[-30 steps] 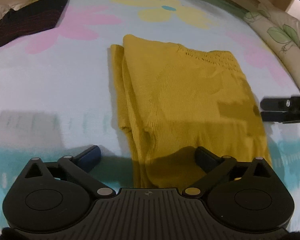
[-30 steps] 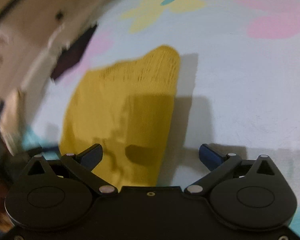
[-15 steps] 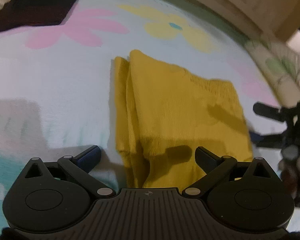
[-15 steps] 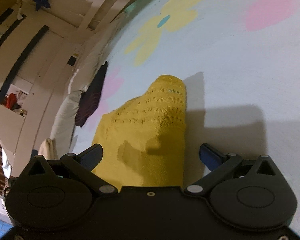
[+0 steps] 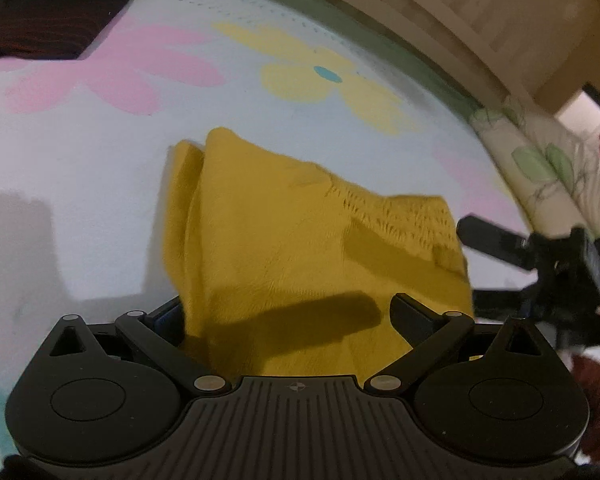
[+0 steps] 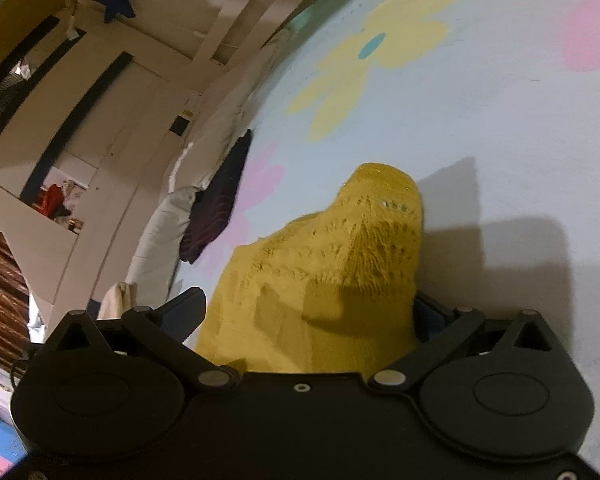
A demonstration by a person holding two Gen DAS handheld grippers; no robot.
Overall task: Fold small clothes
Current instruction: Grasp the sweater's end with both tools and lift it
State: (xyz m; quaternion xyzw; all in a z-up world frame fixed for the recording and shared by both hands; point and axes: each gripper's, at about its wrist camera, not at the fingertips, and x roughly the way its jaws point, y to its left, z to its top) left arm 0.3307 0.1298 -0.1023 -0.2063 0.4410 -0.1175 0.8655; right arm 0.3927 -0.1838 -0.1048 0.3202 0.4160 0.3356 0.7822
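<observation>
A mustard-yellow knitted garment (image 5: pixel 300 240), folded lengthwise, lies on the flowered bed sheet (image 5: pixel 100 152). My left gripper (image 5: pixel 288 316) has its jaws wide apart with the garment's near edge lying between them. My right gripper (image 6: pixel 312 316) also has its jaws wide apart astride the garment's other near corner (image 6: pixel 340 272), which bulges up between the fingers. The right gripper also shows at the right edge of the left wrist view (image 5: pixel 532 256).
A folded dark striped garment (image 5: pixel 48 28) lies at the far left of the bed and shows in the right wrist view (image 6: pixel 216 208). A leaf-print pillow (image 5: pixel 548 164) lines the right side. White pillows (image 6: pixel 168 232) and a wardrobe (image 6: pixel 100 100) stand beyond.
Both grippers have moved forward onto the garment's near edge, so cloth now fills the gap between each pair of jaws. The right corner has bunched up.
</observation>
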